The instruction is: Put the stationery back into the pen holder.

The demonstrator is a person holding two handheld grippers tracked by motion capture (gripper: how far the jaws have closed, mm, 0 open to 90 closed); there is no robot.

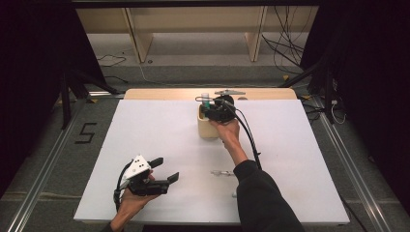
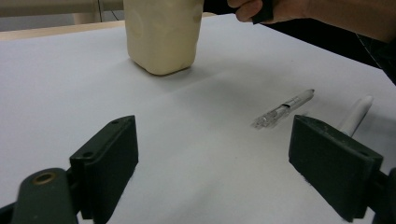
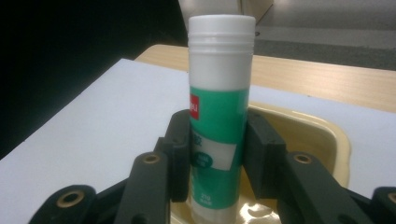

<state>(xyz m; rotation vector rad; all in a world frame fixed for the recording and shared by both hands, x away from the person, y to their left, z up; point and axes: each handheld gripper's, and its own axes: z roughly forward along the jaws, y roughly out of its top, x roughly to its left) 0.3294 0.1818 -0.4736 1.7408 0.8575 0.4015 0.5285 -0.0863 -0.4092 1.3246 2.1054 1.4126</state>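
Table (image 1: 145, 125) from the high view: right gripper (image 1: 212, 110) over the cream holder (image 1: 207, 126). Left gripper view: jaws wide apart on nothing, clear pen (image 2: 284, 109) and white pen (image 2: 356, 115) lying ahead. Right gripper view: pads clamp the glue stick (image 3: 219, 116) (upright, base inside the holder).

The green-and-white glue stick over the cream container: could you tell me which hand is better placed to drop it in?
Right. The right gripper is clamped on the green-and-white glue stick above the cream plastic container; the left gripper rests open, far away.
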